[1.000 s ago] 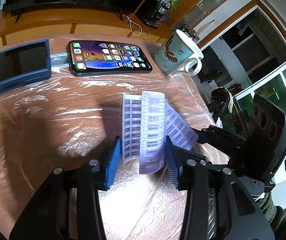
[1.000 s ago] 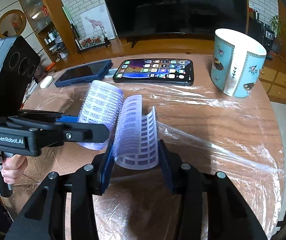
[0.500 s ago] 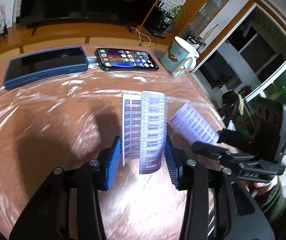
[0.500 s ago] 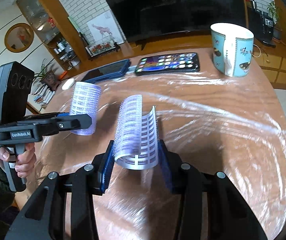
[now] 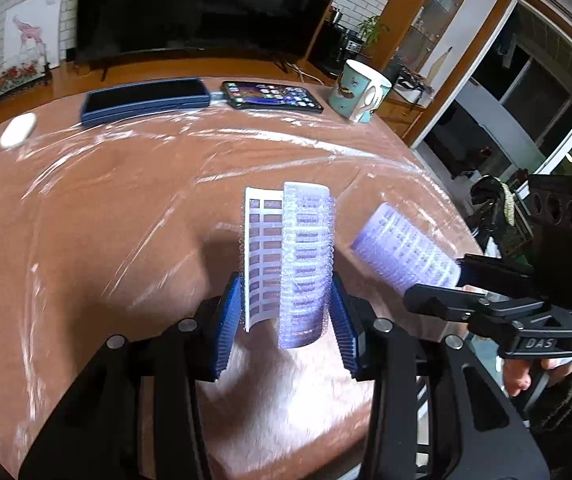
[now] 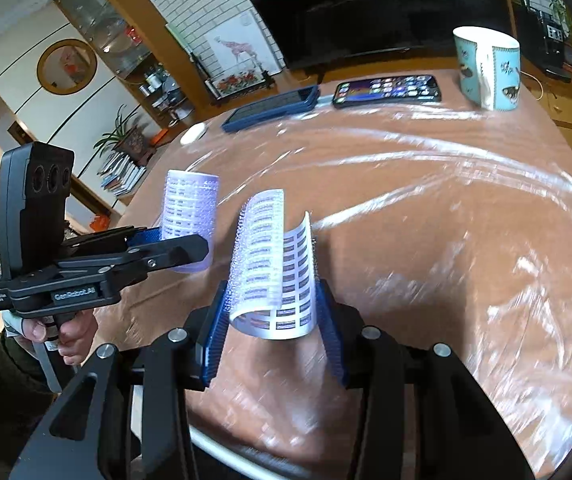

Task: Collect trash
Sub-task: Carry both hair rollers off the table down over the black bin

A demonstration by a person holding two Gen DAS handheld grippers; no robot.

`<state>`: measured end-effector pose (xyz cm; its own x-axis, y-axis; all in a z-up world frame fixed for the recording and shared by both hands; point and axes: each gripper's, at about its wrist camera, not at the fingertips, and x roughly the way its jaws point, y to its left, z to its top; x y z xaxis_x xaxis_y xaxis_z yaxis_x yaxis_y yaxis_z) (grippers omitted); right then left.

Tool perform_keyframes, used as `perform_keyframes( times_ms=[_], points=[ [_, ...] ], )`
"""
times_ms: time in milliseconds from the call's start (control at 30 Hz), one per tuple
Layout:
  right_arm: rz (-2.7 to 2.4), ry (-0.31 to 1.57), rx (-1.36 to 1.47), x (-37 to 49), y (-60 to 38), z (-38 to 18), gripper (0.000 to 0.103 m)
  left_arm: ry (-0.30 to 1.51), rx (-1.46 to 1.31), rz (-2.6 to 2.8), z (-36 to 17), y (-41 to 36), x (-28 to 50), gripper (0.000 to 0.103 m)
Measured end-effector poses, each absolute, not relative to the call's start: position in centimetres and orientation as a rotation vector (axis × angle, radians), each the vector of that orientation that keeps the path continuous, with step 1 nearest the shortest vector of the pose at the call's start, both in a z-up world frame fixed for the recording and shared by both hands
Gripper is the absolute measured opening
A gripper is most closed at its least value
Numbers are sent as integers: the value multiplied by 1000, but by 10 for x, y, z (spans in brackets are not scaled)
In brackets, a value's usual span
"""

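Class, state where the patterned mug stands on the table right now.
The mug stands upright at the table's far right edge, just right of the lit phone.

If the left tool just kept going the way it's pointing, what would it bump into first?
Probably the plastic-wrapped table top. The left tool, shut on a hair roller, points down at bare table, well short of the blue-cased phone; depth is hard to judge.

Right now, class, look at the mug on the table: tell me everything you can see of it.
The mug is pale blue with a white inside, a white handle and small dark bird-like pictures; it looks ceramic. It stands upright near the far edge of the film-covered table, right of the lit phone and apart from it. Nothing touches it but the table. Its contents cannot be seen.
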<state>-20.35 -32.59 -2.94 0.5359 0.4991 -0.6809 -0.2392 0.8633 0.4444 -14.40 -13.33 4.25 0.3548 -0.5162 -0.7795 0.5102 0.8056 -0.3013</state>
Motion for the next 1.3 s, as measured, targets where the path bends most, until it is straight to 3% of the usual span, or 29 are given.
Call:
perform_keyframes(
  times_ms=[933,1300],
  points=[
    [519,930,290,-350,-303,-24,42,957,64,-644,61,-86,-284,44],
    [549,1013,228,-379,-287,-50,42,1009,163,-660,36,-93,-323,44]
  ],
)
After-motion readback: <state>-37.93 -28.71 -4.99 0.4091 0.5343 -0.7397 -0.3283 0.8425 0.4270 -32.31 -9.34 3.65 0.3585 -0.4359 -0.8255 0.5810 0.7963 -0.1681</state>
